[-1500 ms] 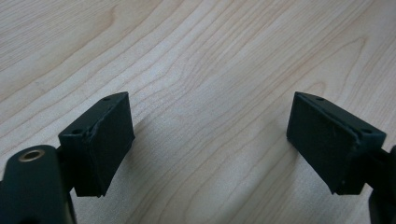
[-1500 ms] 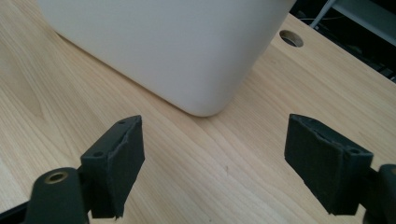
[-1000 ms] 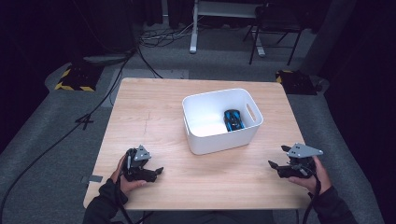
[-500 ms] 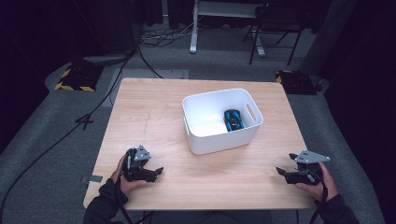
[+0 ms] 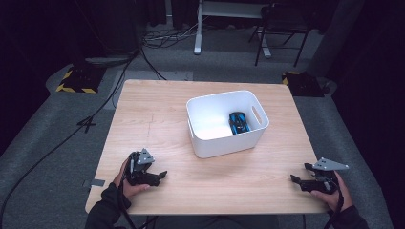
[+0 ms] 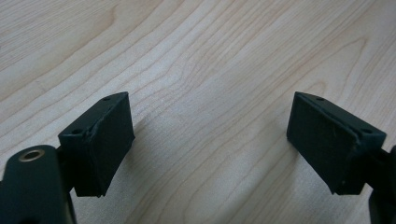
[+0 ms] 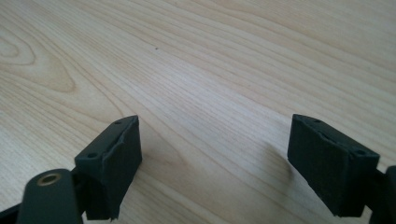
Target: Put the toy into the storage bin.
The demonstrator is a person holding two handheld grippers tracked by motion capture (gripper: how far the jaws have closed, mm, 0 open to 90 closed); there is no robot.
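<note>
Right gripper (image 5: 297, 181) at table's (image 5: 157, 114) near right edge, jaws apart, just been opening, nothing between them. Left gripper (image 5: 161, 175) near-left on table, jaws wide, empty. White bin (image 5: 210, 143) mid-table. Blue toy car (image 5: 239, 123) lies inside the bin's right half, long axis running near-to-far; which end is the nose, can't tell.

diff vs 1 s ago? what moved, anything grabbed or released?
The right hand-held gripper drew back toward the near right corner of the table and sank lower; its jaws have just been opening, with nothing between them. Nothing was grabbed. The left hand-held gripper, the white bin and the blue toy car inside it stayed put.
</note>
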